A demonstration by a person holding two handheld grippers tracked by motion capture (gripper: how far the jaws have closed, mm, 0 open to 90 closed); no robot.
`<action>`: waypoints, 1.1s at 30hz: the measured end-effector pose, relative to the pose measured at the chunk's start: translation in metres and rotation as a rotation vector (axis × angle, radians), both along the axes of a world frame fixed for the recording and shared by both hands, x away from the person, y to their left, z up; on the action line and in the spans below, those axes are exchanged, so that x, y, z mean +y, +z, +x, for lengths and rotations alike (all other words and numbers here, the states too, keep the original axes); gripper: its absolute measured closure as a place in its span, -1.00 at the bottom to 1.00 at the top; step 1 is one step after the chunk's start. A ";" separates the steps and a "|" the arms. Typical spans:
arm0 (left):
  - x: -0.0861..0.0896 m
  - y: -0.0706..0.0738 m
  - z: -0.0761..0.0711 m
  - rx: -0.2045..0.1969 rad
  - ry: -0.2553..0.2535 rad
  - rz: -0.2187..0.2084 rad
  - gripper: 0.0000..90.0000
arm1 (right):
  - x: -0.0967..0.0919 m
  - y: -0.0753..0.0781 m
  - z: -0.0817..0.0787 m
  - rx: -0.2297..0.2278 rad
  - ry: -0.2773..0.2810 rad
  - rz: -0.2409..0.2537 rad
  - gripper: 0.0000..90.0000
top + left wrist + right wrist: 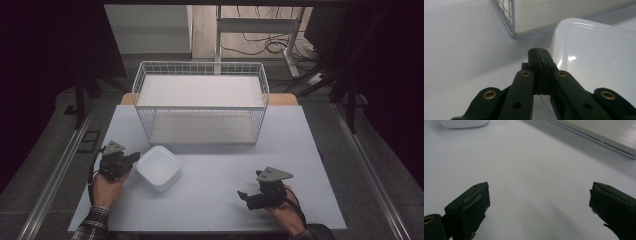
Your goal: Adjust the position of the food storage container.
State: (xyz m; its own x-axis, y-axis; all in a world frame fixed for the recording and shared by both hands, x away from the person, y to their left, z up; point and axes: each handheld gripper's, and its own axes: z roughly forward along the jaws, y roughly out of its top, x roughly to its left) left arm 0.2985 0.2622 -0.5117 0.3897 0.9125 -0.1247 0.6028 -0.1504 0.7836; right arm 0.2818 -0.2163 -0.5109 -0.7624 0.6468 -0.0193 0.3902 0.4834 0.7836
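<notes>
Bowl (159,167) sits just right of the left hand-held gripper (134,158), whose jaws are pressed together, empty.

1. A pale grey table (215,200) fills the middle of the high view, with dark floor on both sides.
2. A white wire basket (200,70) stands at the table's far side, its long side facing the person; a white shelf board lies inside it.
3. A white square dish (158,167) with rounded corners sits at front left, near the basket's left corner but apart from it.
4. The left gripper (131,159), held in a hand with a checked sleeve, lies just beside the dish's left edge, pointing towards it.
5. The right gripper (243,197) rests at front right, well apart from the dish, pointing left across the bare tabletop.
</notes>
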 end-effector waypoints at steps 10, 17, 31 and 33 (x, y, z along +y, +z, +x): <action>-0.018 0.000 -0.018 0.012 -0.057 -0.021 1.00 | 0.002 0.000 0.001 0.008 -0.022 -0.005 -1.00; -0.029 0.001 -0.025 0.021 -0.087 -0.030 1.00 | 0.011 0.003 0.001 0.044 -0.022 -0.002 -0.79; -0.056 0.001 -0.031 0.033 -0.166 -0.046 1.00 | 0.049 0.008 0.009 0.041 0.119 -0.028 0.83; -0.060 0.001 -0.031 0.037 -0.179 -0.046 1.00 | 0.054 0.009 0.011 0.037 0.141 -0.031 0.95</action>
State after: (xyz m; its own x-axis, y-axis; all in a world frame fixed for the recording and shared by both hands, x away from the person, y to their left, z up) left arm 0.2676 0.2020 -0.5111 0.5393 0.8221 -0.1821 0.5984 -0.2220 0.7698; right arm 0.2925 -0.1621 -0.5022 -0.8465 0.5324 -0.0078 0.3447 0.5591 0.7540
